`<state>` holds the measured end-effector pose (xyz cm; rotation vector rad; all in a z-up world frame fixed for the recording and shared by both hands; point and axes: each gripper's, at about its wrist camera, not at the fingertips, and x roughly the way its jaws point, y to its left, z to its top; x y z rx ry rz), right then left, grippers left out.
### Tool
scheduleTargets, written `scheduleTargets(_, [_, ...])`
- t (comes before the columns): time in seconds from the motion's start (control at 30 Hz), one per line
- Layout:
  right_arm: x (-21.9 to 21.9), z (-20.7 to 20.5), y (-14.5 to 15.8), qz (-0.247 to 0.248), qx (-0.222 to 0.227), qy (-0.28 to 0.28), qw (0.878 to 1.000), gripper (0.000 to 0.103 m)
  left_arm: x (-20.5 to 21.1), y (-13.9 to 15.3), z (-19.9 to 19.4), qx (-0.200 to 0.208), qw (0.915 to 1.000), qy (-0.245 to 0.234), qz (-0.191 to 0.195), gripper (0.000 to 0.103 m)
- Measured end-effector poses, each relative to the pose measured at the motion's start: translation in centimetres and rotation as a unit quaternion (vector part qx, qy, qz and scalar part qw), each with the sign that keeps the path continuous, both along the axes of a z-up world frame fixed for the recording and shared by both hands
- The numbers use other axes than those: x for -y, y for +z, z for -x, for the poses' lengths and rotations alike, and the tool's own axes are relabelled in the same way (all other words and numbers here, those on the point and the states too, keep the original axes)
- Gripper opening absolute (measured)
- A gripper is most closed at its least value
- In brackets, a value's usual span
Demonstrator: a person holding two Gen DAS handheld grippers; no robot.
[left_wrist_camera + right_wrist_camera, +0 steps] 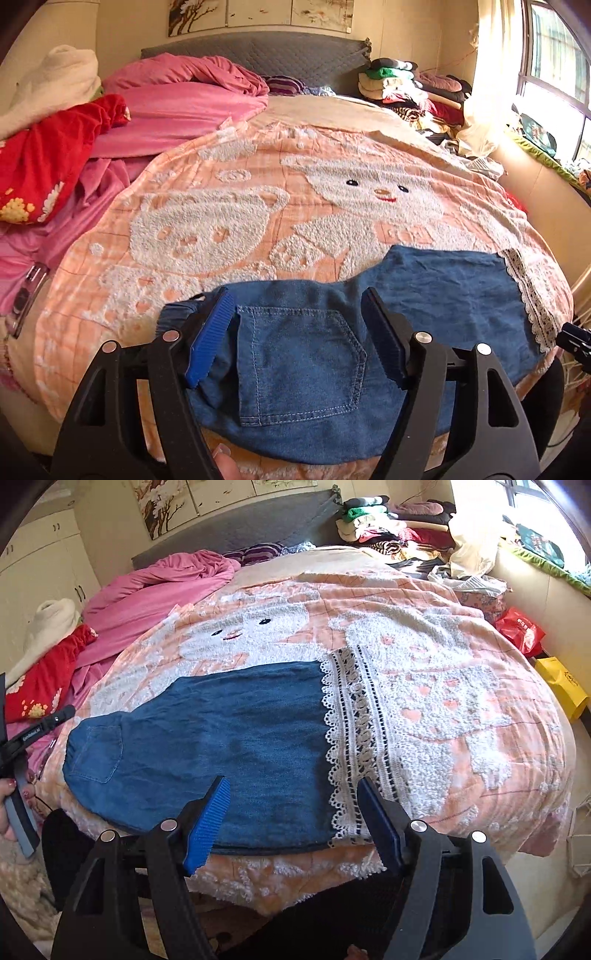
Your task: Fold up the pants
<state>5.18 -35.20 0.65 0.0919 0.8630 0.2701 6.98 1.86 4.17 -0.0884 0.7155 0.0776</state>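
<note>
On the bed's bear-patterned blanket (229,177), toward its near edge, the denim pants (207,738) lie flat and already doubled leg over leg, back pocket (299,362) uppermost, waistband at 9 o'clock and lace cuffs (354,746) at 3 o'clock. Your left gripper (299,339) hangs over the pocket end and your right gripper (295,819) over the cuff end, the fingers of both spread apart, holding nothing. By this reading, the crosswise fold, cuffs to waistband, is left.
</note>
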Motion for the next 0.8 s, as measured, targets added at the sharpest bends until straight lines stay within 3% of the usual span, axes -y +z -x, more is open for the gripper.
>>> scheduleTargets(0.43, [3.9, 0.9, 0.6, -0.007, 0.021, -0.048, 0.999, 0.07, 5.6, 4.8, -2.7, 0.049, 0.996, -0.072, -0.02, 0.069])
scheduleTargets(0.57, [5.0, 1.1, 0.4, -0.023, 0.026, -0.064, 0.997, 0.07, 9.0, 4.4, -5.1, 0.037, 0.992, -0.119, -0.02, 0.069])
scheduleTargets(0.8, [6.3, 1.1, -0.9, -0.053, 0.01, -0.072, 0.996, 0.07, 15.9, 2.2, -9.0, 0.006, 0.9748, -0.222, -0.016, 0.069])
